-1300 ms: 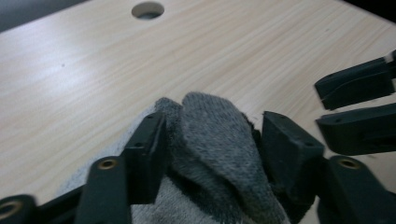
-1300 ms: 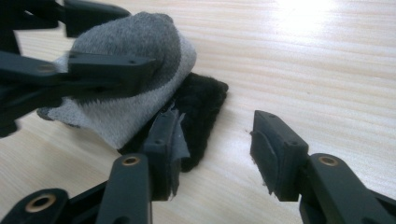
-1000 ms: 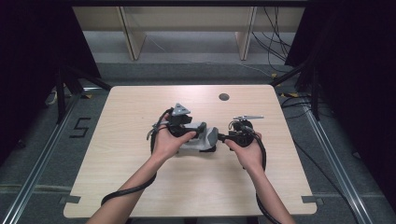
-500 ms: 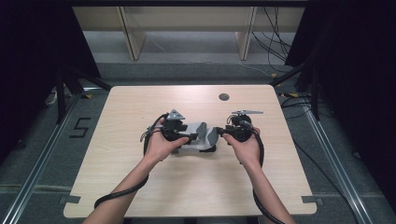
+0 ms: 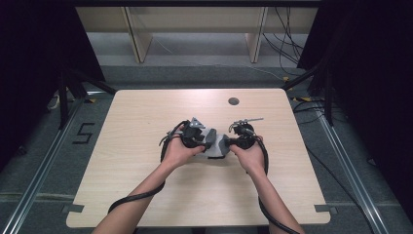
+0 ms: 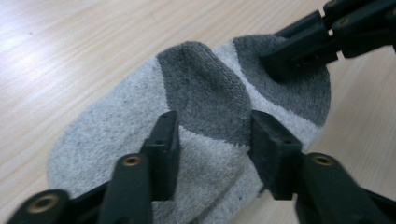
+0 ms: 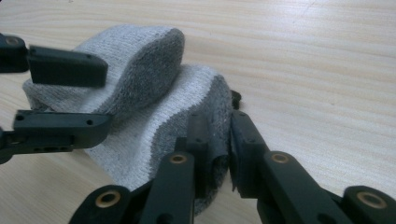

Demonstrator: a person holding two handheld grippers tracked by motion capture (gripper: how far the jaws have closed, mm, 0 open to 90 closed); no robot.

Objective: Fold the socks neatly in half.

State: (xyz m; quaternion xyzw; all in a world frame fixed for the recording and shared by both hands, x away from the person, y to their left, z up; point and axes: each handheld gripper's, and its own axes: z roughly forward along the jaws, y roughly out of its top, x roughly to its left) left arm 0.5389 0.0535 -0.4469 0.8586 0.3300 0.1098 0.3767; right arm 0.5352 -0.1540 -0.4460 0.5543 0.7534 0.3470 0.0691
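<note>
A grey sock (image 5: 216, 145) with darker grey bands lies folded near the middle of the wooden table (image 5: 146, 195). My left gripper (image 6: 215, 140) comes down on it from the left. Its jaws have just been closing and now pinch a raised fold of the sock (image 6: 116, 126) at the dark patch. My right gripper (image 7: 222, 135) has also just been closing and is shut on the sock's (image 7: 140, 70) near edge, with fabric squeezed between its pads. From the high view, the left gripper (image 5: 207, 141) and right gripper (image 5: 228, 144) face each other across the sock.
A round cable hole (image 5: 233, 101) sits in the table's far right part. Cables trail from both grippers along the forearms to the near edge. Behind the table stand wooden shelf legs (image 5: 139, 44). A "5" (image 5: 84, 132) is marked on the floor to the left.
The left hand has sunk toward the sock and its jaws have narrowed onto it. The right jaws have closed on the sock's edge.
</note>
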